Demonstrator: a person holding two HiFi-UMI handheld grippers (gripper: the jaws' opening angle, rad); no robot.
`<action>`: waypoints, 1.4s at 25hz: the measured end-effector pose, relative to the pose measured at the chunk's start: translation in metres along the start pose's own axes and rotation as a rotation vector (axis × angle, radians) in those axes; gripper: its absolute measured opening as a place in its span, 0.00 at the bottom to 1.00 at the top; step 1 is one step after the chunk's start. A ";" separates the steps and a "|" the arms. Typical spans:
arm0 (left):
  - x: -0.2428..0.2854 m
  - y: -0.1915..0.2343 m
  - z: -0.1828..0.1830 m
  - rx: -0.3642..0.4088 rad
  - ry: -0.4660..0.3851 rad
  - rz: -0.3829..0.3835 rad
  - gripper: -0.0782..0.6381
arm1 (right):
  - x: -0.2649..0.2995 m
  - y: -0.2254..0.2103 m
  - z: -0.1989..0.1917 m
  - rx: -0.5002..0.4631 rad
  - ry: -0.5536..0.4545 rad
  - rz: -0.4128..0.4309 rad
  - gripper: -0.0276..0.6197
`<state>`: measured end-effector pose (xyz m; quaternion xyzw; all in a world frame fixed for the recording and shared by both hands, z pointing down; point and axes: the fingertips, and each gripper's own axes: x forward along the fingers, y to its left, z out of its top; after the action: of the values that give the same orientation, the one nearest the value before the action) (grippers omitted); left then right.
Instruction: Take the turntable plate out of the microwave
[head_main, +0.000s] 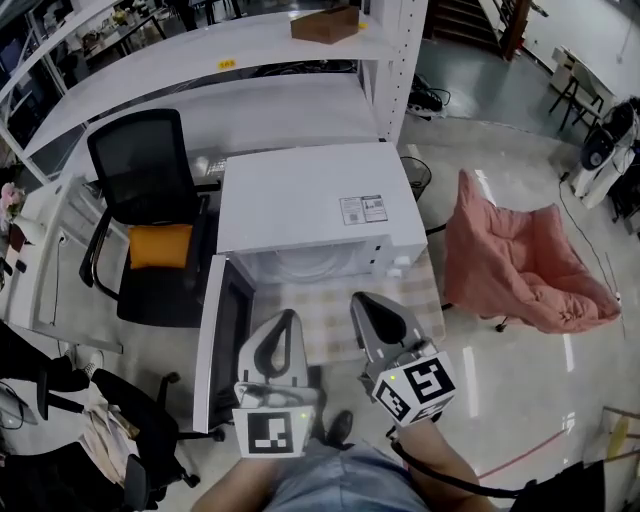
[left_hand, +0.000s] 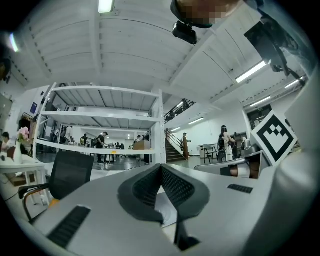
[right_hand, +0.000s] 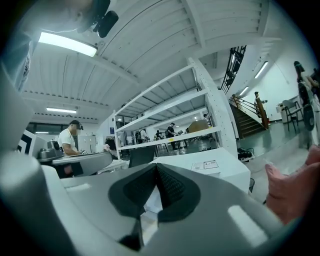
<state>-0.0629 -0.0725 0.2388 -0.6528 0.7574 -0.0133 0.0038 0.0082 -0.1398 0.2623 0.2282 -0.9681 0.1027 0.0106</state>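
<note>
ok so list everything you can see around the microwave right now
microwave: one, white, on the checked cloth, door open to the left
turntable plate: one, clear, inside the open cavity
tablecloth: one, pale checked, under and in front of the microwave
office chair: one, black, left of the microwave
cushion: one, orange, on the chair seat
soft seat: one, pink, on the floor at right
shelf rack: one, white, behind the microwave
box: one, brown, on the upper shelf
left hand-held gripper: grey-white, before the cavity, shut, empty
right hand-held gripper: grey-white, beside it, shut, empty
</note>
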 end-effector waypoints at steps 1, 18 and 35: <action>0.006 0.003 -0.003 -0.009 0.005 -0.001 0.12 | 0.005 -0.003 -0.002 0.001 0.006 0.000 0.05; 0.095 0.028 -0.054 -0.039 0.071 -0.078 0.12 | 0.087 -0.042 -0.042 0.047 0.085 0.009 0.05; 0.078 0.015 -0.073 -0.035 0.039 0.030 0.12 | 0.071 -0.050 -0.076 0.070 0.116 0.072 0.05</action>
<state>-0.0912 -0.1459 0.3123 -0.6410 0.7671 -0.0126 -0.0224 -0.0349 -0.1990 0.3508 0.1873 -0.9693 0.1500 0.0548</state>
